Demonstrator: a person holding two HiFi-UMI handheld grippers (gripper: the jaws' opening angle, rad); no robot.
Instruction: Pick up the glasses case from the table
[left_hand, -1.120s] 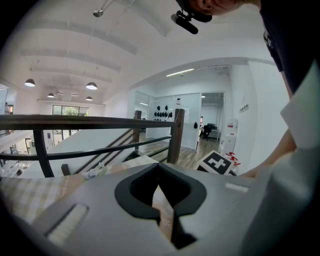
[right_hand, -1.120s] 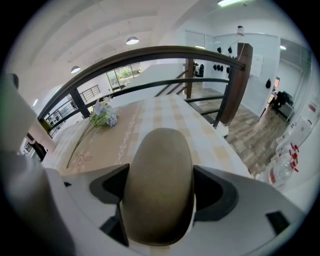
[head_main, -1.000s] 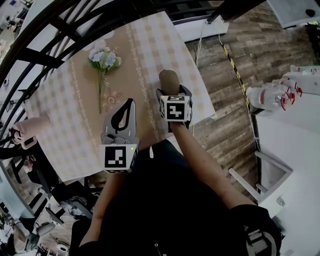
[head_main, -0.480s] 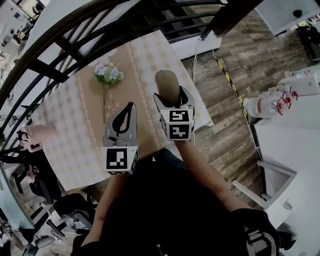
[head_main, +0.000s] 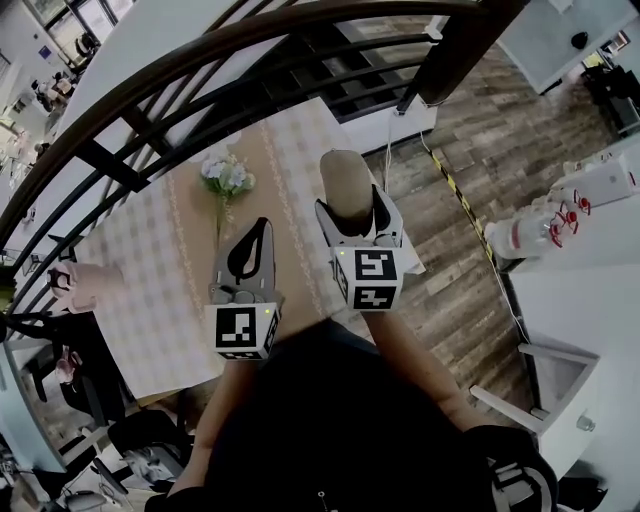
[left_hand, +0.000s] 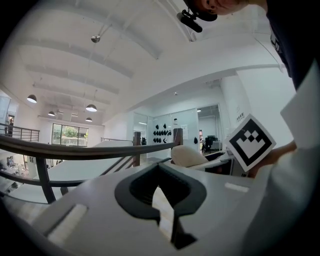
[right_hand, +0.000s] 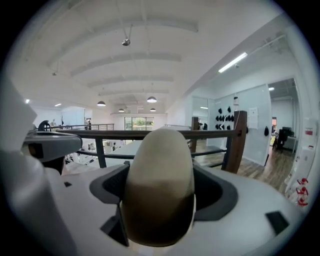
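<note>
Base of glasses case (head_main: 347, 185), behind jaws

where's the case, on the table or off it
Off it: the case sits clamped between the right gripper's jaws, up in the air, with railing and ceiling behind it in the right gripper view.

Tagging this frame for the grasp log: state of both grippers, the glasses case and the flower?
right gripper: shut on the glasses case.
left gripper: shut, nothing between the jaws.
glasses case: clamped, looks closed, free end pointing up, off the table.
flower: lying flat on the table.
</note>
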